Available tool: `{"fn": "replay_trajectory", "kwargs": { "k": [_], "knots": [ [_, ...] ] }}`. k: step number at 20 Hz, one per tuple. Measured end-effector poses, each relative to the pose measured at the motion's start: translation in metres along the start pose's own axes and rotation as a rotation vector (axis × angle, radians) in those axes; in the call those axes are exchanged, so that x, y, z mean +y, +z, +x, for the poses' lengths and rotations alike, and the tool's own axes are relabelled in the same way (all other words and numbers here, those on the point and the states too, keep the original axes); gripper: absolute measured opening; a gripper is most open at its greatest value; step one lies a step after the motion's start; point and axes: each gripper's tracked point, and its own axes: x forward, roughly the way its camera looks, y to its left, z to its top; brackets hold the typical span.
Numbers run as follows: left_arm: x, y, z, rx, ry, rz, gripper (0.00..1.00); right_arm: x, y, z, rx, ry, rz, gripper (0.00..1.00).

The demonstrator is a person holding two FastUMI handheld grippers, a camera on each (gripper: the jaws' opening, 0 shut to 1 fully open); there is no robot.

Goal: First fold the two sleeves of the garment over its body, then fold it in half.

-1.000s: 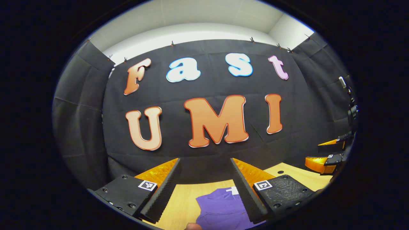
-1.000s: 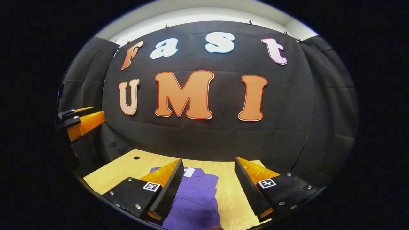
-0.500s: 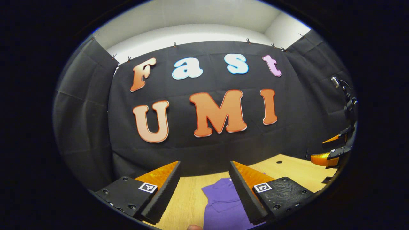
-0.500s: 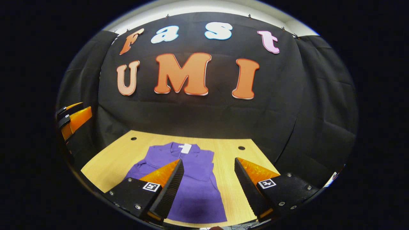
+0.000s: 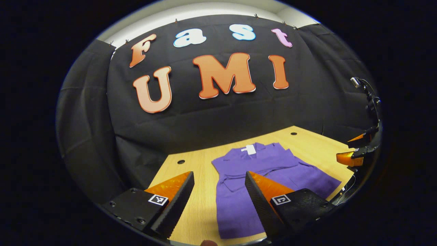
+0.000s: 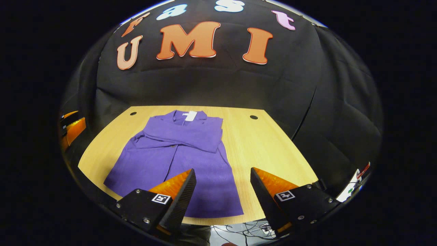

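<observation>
A purple garment lies flat on the wooden table, collar and white label toward the wall, hem toward me. Both sleeves lie folded across its chest. My right gripper hovers open above the hem's right corner with nothing between its fingers. In the left gripper view the garment lies ahead and to the right, and my left gripper hangs open over its left edge, holding nothing. Each view catches the other gripper at its edge: the right gripper and the left gripper.
The table has small round holes near its far corners. Black cloth walls stand close behind and beside it. Cables lie on the floor below the near edge. Bare wood lies to the right of the garment.
Both views have tipped downward and drawn back, so the whole table and garment now show. Both grippers stayed open, and the garment has not moved.
</observation>
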Motion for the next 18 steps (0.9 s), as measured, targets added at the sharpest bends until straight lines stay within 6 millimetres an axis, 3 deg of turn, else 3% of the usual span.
{"fn": "replay_trajectory", "kwargs": {
  "k": [5,9,13,16,18],
  "knots": [
    [-0.011,-0.069,0.011,0.163,-0.023,0.001,0.94,0.0,-0.052,0.025,0.141,0.002,0.028,0.96],
    [-0.024,-0.139,0.023,0.371,-0.065,-0.076,0.95,-0.004,-0.097,0.039,0.28,-0.004,0.08,0.96],
    [-0.025,-0.175,0.031,0.552,-0.054,-0.157,0.96,-0.011,-0.119,0.048,0.388,-0.001,0.105,0.96],
    [-0.026,-0.189,0.034,0.653,-0.076,-0.197,0.96,-0.023,-0.131,0.051,0.436,-0.016,0.044,0.96],
    [-0.029,-0.205,0.034,0.724,-0.082,-0.207,0.97,-0.017,-0.139,0.051,0.484,0.006,0.049,0.96]
  ]
}}
